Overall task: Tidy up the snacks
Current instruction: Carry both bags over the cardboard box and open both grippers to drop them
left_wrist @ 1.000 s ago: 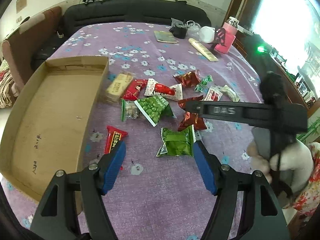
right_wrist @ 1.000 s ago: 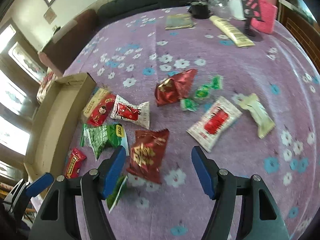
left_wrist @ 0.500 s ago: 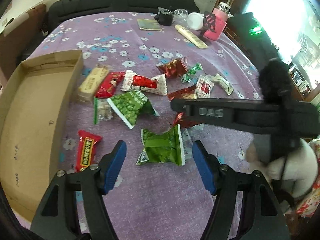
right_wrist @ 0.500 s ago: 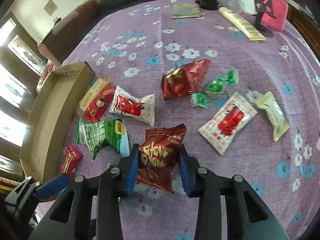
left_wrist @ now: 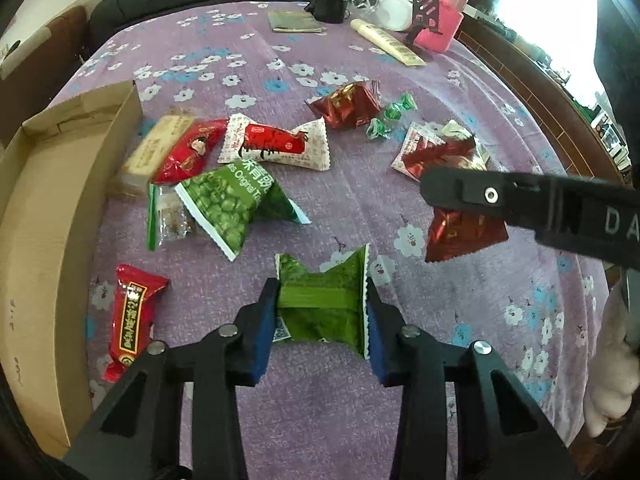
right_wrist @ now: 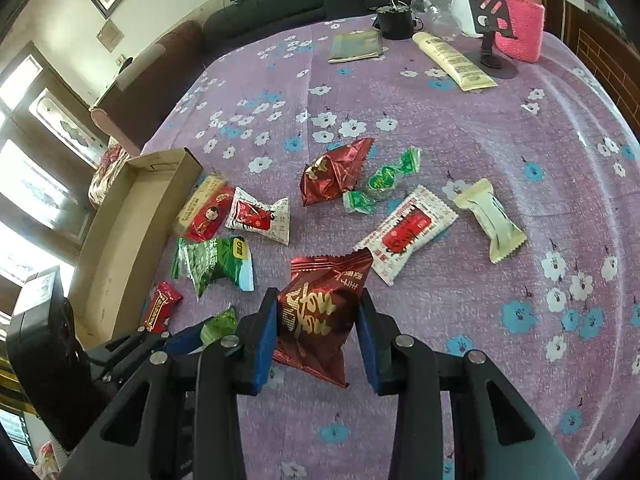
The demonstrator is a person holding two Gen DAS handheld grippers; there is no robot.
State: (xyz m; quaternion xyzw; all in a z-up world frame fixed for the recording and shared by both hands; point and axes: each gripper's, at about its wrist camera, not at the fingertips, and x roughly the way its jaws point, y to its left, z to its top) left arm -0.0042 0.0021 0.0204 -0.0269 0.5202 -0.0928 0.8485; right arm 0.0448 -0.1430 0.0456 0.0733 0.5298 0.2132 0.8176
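Left gripper (left_wrist: 322, 310): a second ago its jaws stood wide above the green packet (left_wrist: 320, 304); now they are closing onto its crumpled sides, near edge of the purple surface (left_wrist: 400, 60). Right gripper (right_wrist: 316, 320): jaws went from wide to narrow, now holding the dark red packet (right_wrist: 320, 312), raised. Judgement: both snacks secured; the cardboard box (left_wrist: 48, 216) at left is the probable destination.

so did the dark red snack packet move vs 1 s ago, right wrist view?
Yes. The dark red packet has come up off the purple tablecloth, pinched in the right gripper, nearer the white-and-red packet.
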